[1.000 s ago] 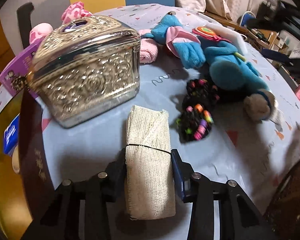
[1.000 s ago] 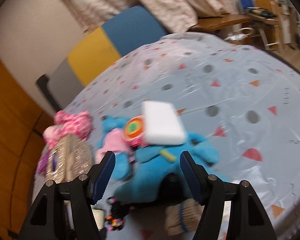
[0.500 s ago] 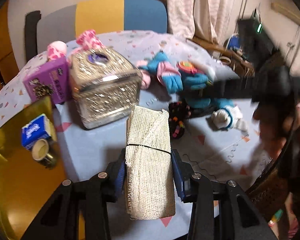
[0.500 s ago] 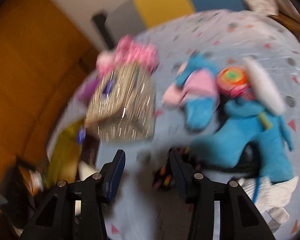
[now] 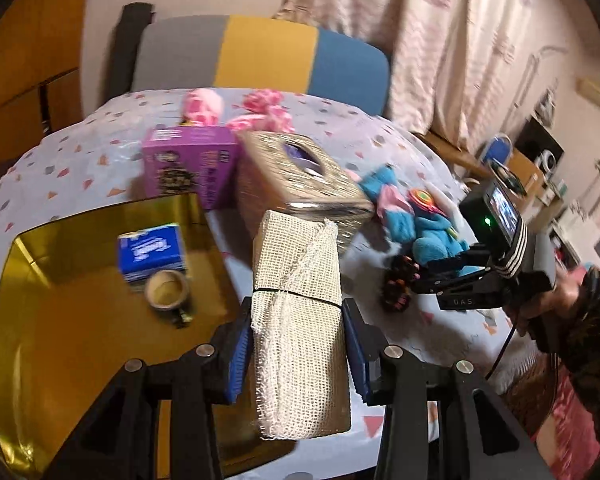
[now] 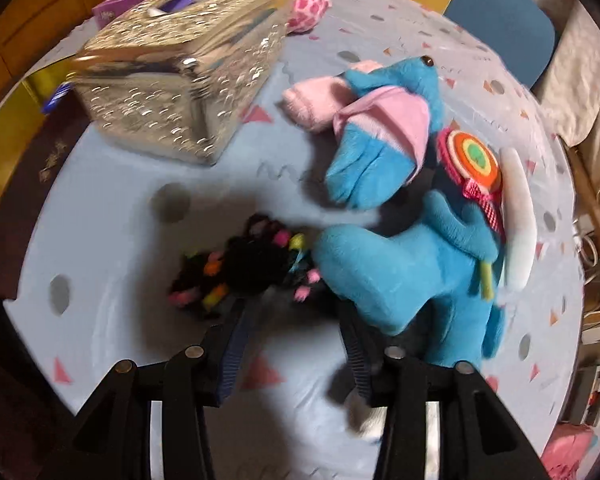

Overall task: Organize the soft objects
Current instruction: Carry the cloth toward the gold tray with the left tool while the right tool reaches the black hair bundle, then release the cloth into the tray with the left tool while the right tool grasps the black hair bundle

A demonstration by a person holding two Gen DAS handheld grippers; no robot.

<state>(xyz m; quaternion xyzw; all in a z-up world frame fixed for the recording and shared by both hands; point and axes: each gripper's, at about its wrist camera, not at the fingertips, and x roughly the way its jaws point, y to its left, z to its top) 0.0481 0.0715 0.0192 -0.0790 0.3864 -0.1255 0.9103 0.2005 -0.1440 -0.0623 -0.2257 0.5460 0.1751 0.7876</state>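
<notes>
Left wrist view: left gripper (image 5: pixel 296 354) clamps a folded mesh cloth (image 5: pixel 298 312), held above the table edge, right of the gold tray (image 5: pixel 60 340).

Right wrist view: right gripper (image 6: pixel 294 334) pointing down, jaws closing, nothing pinched; black beaded hair ties (image 6: pixel 248 270) just ahead, touching the blue plush toy (image 6: pixel 400 264).

On the round table (image 5: pixel 100 148), under a pale blue cloth with small triangles: a shiny embossed tissue box (image 5: pixel 300 184), and touching its left side a purple carton (image 5: pixel 188 164). In the gold tray (image 5: pixel 80 340): a blue packet (image 5: pixel 152 252) and, just beside, a tape roll (image 5: pixel 168 290). Behind the table a grey, yellow and blue chair back (image 5: pixel 268 56); further back, pale curtains (image 5: pixel 440 32).
</notes>
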